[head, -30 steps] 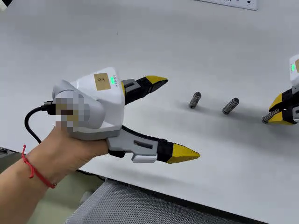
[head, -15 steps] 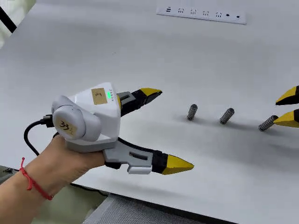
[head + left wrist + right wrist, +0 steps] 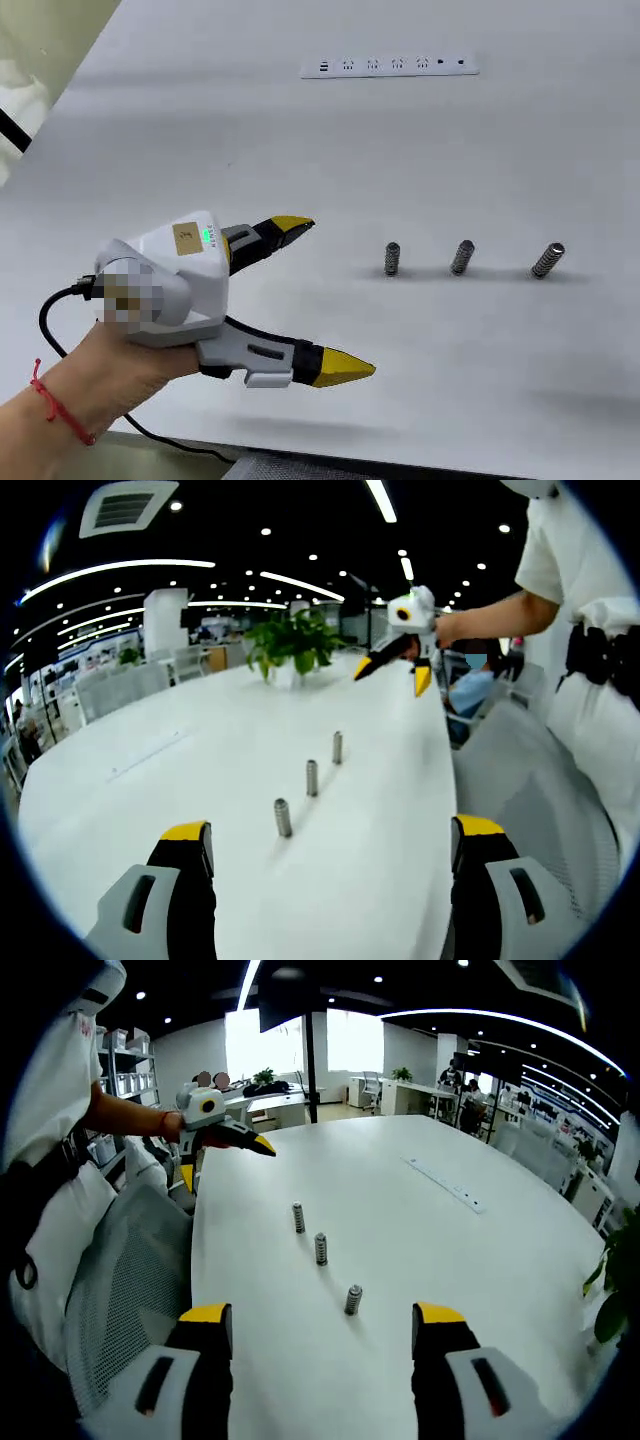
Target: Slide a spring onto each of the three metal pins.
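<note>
We see the left gripper [image 3: 333,295] low on the left in the head view, held by a hand [image 3: 110,375] with a red cord bracelet [image 3: 55,405] at the wrist. Its body is smooth white plastic, with grey arms that turn black and end in pointed yellow tips. The jaws are spread wide with nothing between them. A black cable [image 3: 60,330] loops from its back.

The 3 springs sit in a row on the matte white table [image 3: 300,140], well apart from the left gripper. They are the near spring [image 3: 392,258], the middle spring [image 3: 461,256] and the far spring [image 3: 547,259]. Each is a short grey metal coil standing on end, and the far one leans a bit. We cannot tell if a pin is inside any coil.

In the right gripper view, the right gripper [image 3: 322,1312] also has its yellow-tipped jaws wide apart and empty. It sits above the table, and the row of springs runs away in front of it. A flat white power strip [image 3: 390,66] lies far back on the table. A grey mesh chair [image 3: 120,1280] stands at the table edge.
</note>
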### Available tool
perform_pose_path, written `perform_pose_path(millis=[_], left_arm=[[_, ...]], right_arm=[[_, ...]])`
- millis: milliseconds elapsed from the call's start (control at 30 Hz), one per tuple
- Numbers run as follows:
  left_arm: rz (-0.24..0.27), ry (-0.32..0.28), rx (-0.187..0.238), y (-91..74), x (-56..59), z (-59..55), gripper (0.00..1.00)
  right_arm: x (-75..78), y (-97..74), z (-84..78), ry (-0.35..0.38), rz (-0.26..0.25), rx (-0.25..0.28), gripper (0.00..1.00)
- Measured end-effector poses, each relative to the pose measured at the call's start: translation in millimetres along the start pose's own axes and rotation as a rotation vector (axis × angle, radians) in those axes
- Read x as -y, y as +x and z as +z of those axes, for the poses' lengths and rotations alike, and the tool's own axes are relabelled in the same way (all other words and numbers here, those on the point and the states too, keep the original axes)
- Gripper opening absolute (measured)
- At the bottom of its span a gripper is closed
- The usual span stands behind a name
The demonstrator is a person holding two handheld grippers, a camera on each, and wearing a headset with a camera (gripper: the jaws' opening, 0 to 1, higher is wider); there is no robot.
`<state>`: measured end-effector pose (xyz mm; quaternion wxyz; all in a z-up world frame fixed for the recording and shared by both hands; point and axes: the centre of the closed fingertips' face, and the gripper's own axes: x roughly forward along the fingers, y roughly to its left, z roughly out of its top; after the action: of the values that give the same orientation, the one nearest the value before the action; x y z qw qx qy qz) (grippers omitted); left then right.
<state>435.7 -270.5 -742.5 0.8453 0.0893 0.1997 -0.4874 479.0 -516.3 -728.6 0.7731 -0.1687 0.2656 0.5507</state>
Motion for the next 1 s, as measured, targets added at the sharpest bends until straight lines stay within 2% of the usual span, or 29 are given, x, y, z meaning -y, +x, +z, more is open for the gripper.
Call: perform_pose_path(millis=[100, 200, 400, 567, 733, 933, 1000], left_arm=[[0.004, 0.001, -0.023, -0.9, -1.8, -5.6, 1.00], [0.012, 0.003, -0.036, -1.5, -3.0, -7.8, 1.00], [0.024, -0.020, -0.038, 1.2, -2.1, -10.2, 1.00], [0.017, -0.029, -0.047, 3.1, 2.0, -12.3, 1.00], [0.020, -0.035, -0.048, 4.0, 1.3, -12.5, 1.00], [0.020, -0.032, -0.049, 3.4, 3.7, -12.6, 1.00], [0.020, -0.033, -0.047, 3.0, 4.1, -12.5, 1.00]], right_arm=[[1.7, -8.8, -18.4, 0.040, -0.027, 0.040, 0.82], [5.9, -15.2, -34.8, 0.069, -0.058, 0.055, 0.86], [2.0, -20.6, -50.9, 0.097, -0.088, 0.089, 0.92], [-3.9, -18.8, -54.4, 0.096, -0.100, 0.105, 0.94], [-8.4, -17.1, -54.1, 0.094, -0.106, 0.106, 0.94], [-20.1, -16.3, -36.2, 0.094, -0.115, 0.117, 0.93], [-20.8, -16.6, -35.1, 0.092, -0.115, 0.114, 0.93]])
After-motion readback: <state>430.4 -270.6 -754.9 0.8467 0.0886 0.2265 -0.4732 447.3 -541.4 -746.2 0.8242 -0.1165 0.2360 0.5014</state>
